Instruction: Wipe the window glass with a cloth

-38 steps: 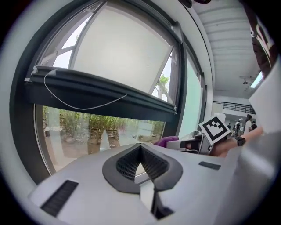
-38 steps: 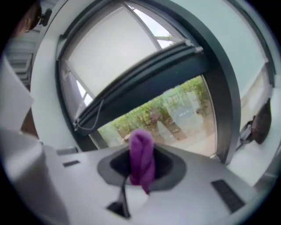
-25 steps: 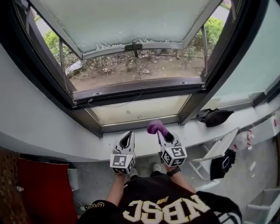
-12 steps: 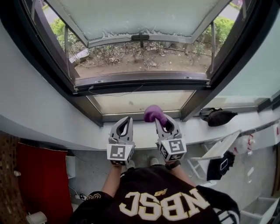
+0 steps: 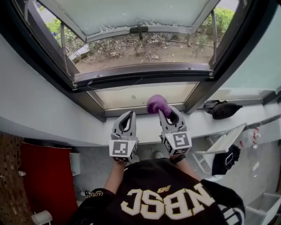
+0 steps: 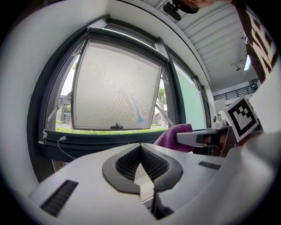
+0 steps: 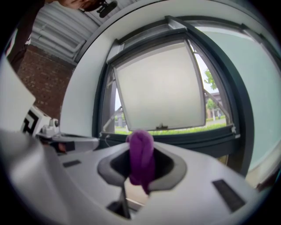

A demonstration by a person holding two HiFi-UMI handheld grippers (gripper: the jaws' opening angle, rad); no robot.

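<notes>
Ahead of both your tongs is a dark-framed window. Its frosted window glass (image 5: pixel 131 13) is swung outward at the bottom, above a fixed lower pane (image 5: pixel 140 94). A pale sill (image 5: pixel 202 125) runs beneath the tips. A black bag (image 5: pixel 221 109) lies on the sill to the right of your right tongs (image 5: pixel 169 115). Those are clamped on the purple cloth (image 5: pixel 157 104). Its long axis runs along the jaws, and its bunched end pokes past the tips toward the window. Your left tongs (image 5: pixel 127 115), just beside, are closed and empty.
</notes>
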